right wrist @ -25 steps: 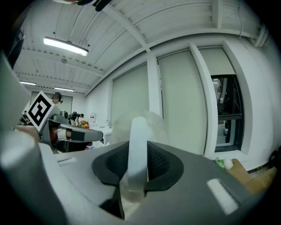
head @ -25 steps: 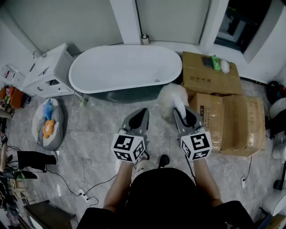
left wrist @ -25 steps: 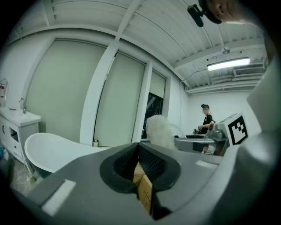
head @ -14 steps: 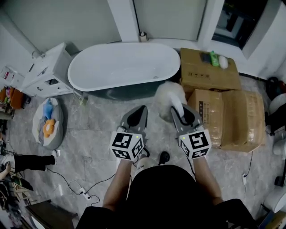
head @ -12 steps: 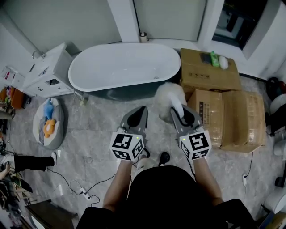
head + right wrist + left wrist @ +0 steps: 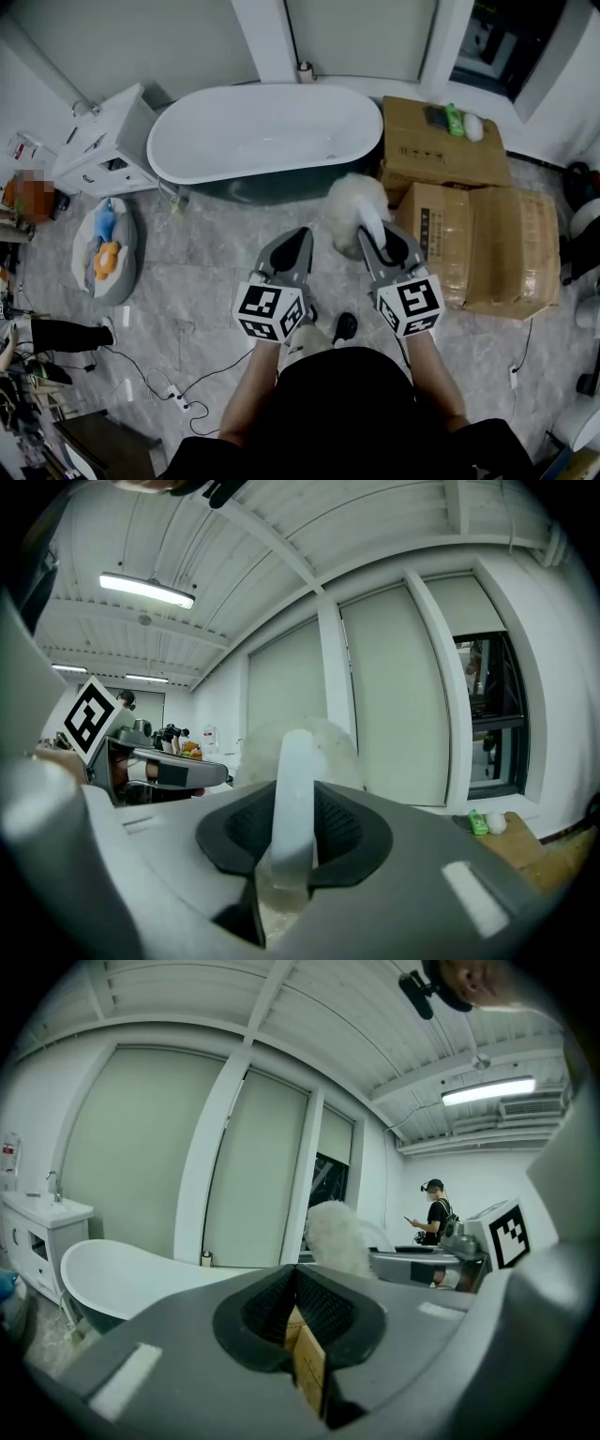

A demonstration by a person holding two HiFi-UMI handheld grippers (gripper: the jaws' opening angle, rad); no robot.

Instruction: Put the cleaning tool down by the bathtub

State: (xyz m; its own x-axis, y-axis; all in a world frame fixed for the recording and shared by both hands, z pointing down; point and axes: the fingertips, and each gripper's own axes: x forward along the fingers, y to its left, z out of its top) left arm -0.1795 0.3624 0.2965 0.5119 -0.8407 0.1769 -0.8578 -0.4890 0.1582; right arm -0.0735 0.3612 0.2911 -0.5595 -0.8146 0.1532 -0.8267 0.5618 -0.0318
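Right gripper point(image 6: 375, 240) is clenched on the pale translucent handle point(image 6: 290, 799) of the white fluffy duster point(image 6: 353, 208). In the right gripper view the handle is seen pinched btwn the dark ribbed pads point(image 6: 345, 829), w/ the fluff just beyond. Left gripper point(image 6: 299, 238) is closed on nothing; only a brown sliver, prob. a box behind, is seen through its slit.

The duster is held in the air above the grey marbled floor tiles point(image 6: 206, 267). It is near the right end of the white oval bathtub with the dark outer wall point(image 6: 272, 193) and just beside the brown cardboard boxes point(image 6: 487, 253). It is not yet set down.

Step in hand, as judged: lowering & release. This is best done w/ the fluffy head brought down first onto bare tile close to the tub's wall. The handle is then laid flat before the jaws are opened, so that nothing is dropped or left leaning on the boxes.

Long axis: in line w/ the jaws, handle end toward the person, fluffy head pointed away & slightly left, i.e. toward the tub's right end. Its pitch vs. the floor can't be settled from above.
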